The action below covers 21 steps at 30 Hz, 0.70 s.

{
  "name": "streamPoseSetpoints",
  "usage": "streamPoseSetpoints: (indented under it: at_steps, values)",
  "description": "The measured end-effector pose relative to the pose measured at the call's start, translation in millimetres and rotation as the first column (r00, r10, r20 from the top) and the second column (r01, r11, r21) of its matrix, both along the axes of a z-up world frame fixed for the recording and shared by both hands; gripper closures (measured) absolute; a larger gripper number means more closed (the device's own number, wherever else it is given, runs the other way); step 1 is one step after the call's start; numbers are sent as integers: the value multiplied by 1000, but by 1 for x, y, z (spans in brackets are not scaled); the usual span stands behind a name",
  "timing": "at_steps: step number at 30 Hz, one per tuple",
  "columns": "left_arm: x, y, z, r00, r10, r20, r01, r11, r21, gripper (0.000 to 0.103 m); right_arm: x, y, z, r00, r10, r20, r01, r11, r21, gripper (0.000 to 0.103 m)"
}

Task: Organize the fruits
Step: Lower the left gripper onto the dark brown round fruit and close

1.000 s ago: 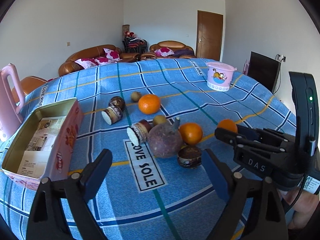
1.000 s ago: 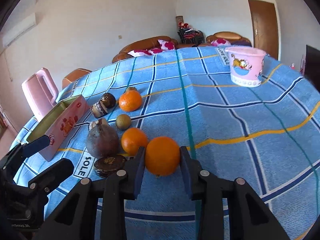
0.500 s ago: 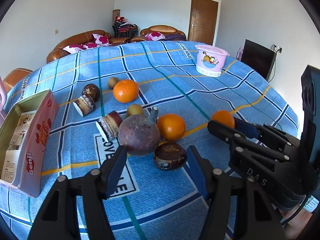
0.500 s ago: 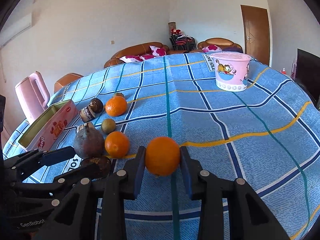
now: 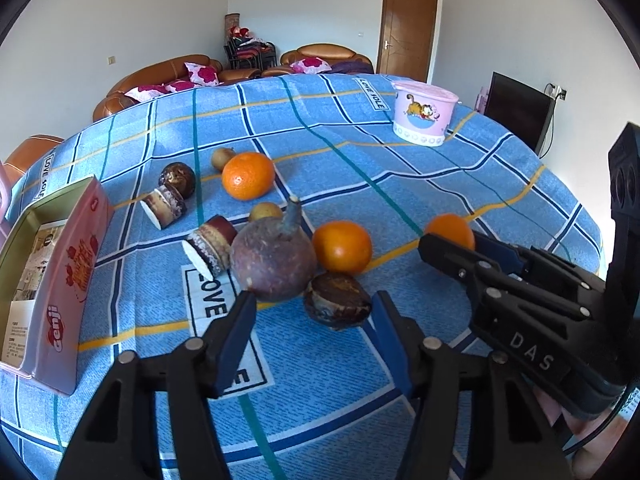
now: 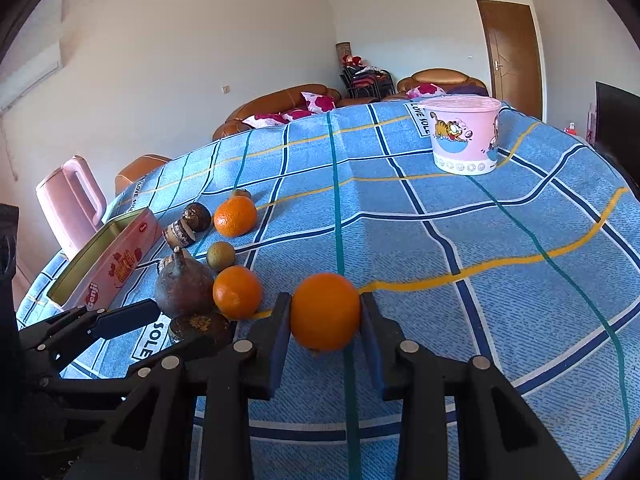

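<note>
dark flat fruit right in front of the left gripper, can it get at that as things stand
Probably yes. The dark flat fruit lies just ahead of the left gripper, whose jaws have just been closing and stand either side of it. The big purple fruit crowds the left finger.

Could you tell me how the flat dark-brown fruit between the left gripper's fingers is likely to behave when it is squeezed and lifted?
The dark-brown fruit lies squat and flattish, so it probably won't roll. Its rind looks rough, likely giving the left gripper decent friction. It touches the big purple fruit, which may get nudged.
</note>
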State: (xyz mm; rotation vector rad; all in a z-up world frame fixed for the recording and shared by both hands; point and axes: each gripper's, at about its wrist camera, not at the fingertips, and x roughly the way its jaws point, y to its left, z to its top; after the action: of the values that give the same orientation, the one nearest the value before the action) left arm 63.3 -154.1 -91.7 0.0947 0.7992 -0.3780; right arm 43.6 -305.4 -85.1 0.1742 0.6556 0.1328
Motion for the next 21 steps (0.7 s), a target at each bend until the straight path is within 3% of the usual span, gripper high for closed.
streamPoseSetpoints:
  at_steps: [1, 2, 7, 12, 21]
  values:
    - [0, -2, -2, 1000, -20, -13, 20, 1000, -6, 69, 0, 1, 0, 1000, -1, 1, 1, 1000, -9, 67]
    - [1, -2, -3, 1000, -8, -15, 8, 1000, 8, 71, -1, 2, 0, 1000, -1, 3, 1, 1000, -14, 67]
    - [5, 7, -2, 999, 5, -35, -6, 999, -43, 71, -2, 2, 1, 1000, 4, 13, -4, 1000, -9, 67]
    - [-1, 11, 3, 1000, 13, 8, -12, 998, -67, 72, -4, 3, 1, 1000, 9, 22, -8, 1000, -19, 67]
    - [-6, 10, 6, 999, 6, 52, -3, 998, -57, 76, -8, 7, 3, 998, 21, 56, -19, 999, -39, 67]
